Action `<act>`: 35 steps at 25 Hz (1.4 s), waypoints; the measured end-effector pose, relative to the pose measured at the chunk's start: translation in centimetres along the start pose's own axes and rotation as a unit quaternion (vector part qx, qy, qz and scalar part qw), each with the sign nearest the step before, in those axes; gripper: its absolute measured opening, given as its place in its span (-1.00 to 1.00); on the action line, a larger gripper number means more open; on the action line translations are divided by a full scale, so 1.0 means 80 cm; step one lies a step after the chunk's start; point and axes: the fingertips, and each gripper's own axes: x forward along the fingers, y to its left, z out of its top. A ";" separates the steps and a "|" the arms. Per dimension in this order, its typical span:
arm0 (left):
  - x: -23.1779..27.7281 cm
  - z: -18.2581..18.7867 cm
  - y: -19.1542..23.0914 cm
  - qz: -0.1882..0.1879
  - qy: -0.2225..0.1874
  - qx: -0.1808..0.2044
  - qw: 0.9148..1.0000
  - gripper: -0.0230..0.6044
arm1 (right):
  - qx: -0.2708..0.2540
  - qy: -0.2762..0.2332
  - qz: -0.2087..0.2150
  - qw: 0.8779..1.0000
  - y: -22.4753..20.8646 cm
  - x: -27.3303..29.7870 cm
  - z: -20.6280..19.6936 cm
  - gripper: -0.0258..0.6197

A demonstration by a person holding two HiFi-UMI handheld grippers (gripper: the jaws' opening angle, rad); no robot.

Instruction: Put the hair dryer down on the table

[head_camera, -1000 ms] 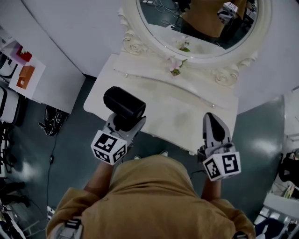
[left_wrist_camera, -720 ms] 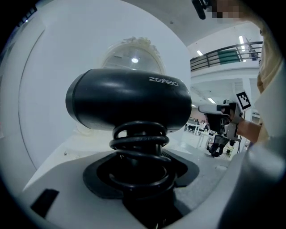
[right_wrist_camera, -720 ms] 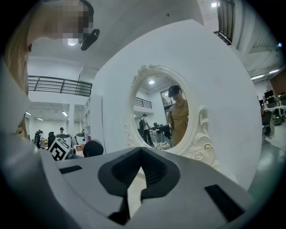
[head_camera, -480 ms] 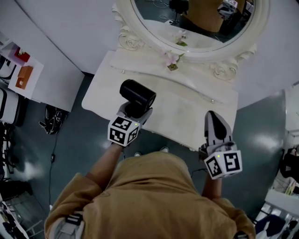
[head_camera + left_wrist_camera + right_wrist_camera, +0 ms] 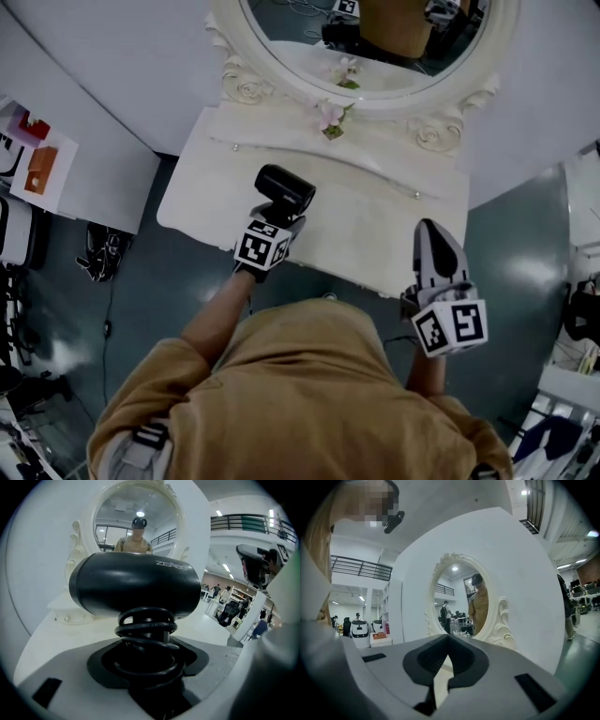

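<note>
My left gripper (image 5: 277,217) is shut on the handle of a black hair dryer (image 5: 286,190), which hangs over the middle of the white dressing table (image 5: 375,225). In the left gripper view the dryer's barrel (image 5: 136,590) lies crosswise above the jaws. Its cord (image 5: 146,627) is coiled round the handle between them (image 5: 147,667). Whether the dryer touches the tabletop is hidden. My right gripper (image 5: 428,230) hovers at the table's front right edge, its jaws (image 5: 447,641) shut with nothing between them.
An oval mirror (image 5: 375,37) in an ornate white frame stands at the table's back edge, with a small pink flower (image 5: 328,117) in front of it. A black bundle (image 5: 98,251) lies on the floor to the left, beside a white panel (image 5: 37,164).
My left gripper has carried the hair dryer down and forward, from beyond the table's front left edge to over its middle. The right gripper has hardly shifted.
</note>
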 end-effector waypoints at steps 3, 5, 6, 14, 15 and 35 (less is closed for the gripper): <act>0.026 -0.013 -0.004 -0.001 0.021 -0.009 1.000 -0.11 | 0.008 -0.002 -0.014 1.000 -0.006 -0.006 -0.004 -0.91; 0.038 -0.022 -0.005 0.005 0.037 -0.005 0.999 -0.11 | 0.010 -0.002 -0.016 1.000 -0.006 -0.008 -0.005 -0.91; 0.042 -0.026 -0.006 0.008 0.046 0.000 0.999 -0.11 | 0.010 -0.002 -0.017 1.000 -0.007 -0.010 -0.004 -0.91; 0.061 -0.018 -0.002 0.041 0.068 0.074 0.994 -0.11 | 0.011 -0.003 -0.024 1.000 -0.014 -0.026 -0.006 -0.91; 0.064 -0.021 -0.002 0.043 0.073 0.076 0.994 -0.11 | 0.011 -0.003 -0.024 1.000 -0.014 -0.028 -0.006 -0.91; 0.111 -0.037 -0.007 0.037 0.119 0.094 0.988 -0.11 | 0.017 0.010 -0.051 0.999 -0.031 -0.064 -0.022 -0.91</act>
